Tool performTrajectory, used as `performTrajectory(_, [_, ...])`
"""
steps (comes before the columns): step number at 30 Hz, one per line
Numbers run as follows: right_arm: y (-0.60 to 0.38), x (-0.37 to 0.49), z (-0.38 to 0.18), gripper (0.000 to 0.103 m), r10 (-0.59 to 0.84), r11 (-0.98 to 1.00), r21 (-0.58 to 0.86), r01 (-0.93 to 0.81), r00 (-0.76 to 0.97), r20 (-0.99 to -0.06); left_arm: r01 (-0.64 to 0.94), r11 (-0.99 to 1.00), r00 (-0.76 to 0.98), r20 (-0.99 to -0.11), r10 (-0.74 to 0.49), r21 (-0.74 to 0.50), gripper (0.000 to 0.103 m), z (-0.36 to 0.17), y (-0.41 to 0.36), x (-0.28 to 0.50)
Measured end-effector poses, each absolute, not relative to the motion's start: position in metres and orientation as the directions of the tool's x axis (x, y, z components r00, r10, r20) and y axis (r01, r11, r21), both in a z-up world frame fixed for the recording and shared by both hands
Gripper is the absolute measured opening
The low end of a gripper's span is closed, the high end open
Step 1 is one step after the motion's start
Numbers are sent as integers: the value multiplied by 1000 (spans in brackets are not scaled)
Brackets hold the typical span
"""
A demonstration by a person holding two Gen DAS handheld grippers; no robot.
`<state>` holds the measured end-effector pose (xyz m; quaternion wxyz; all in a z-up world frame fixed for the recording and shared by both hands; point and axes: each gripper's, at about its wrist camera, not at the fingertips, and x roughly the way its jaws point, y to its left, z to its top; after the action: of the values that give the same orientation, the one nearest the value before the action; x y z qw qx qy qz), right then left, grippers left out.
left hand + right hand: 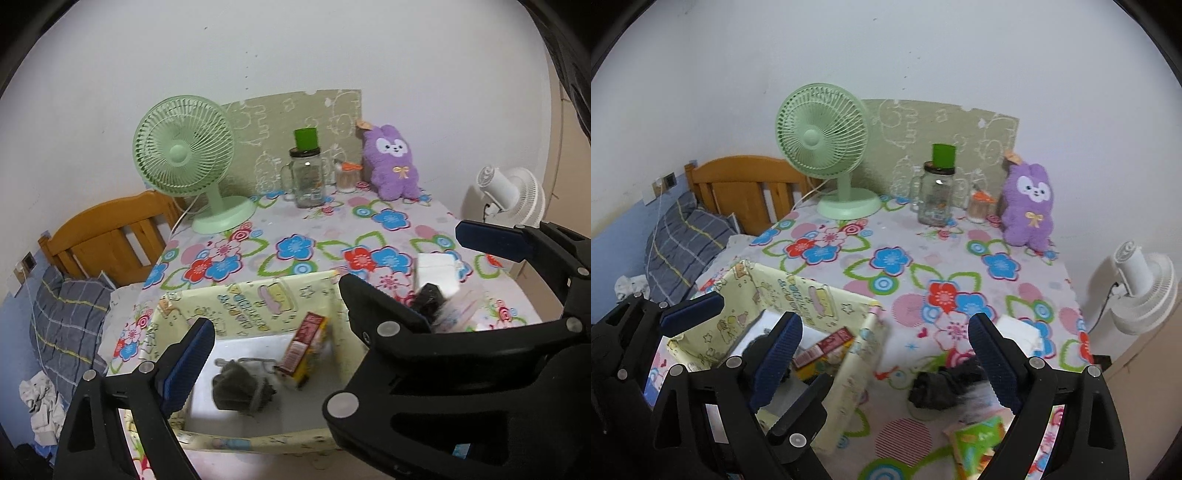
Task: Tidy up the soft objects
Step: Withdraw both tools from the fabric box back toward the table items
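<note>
A pale yellow cartoon-print fabric box stands on the floral table. Inside it lie a dark grey soft bundle and a red and yellow packet. My left gripper is open and empty above the box. My right gripper is open and empty, just right of the box. A black soft item lies on the table between the right fingers. A white folded cloth lies behind it. A purple plush bunny sits at the back.
A green desk fan, a glass jar with a green lid and a small cup stand at the back. A green packet lies at the front. A bed is left, a white fan right.
</note>
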<state>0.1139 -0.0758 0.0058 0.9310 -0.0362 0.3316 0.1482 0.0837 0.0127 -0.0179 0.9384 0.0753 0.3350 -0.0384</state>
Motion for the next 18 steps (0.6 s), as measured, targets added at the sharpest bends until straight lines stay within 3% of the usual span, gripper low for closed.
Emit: performTrajectory(18, [-127, 84, 16, 96, 144, 980, -23, -196, 791, -595, 198, 974, 798, -595, -96, 108, 97, -11, -36, 63])
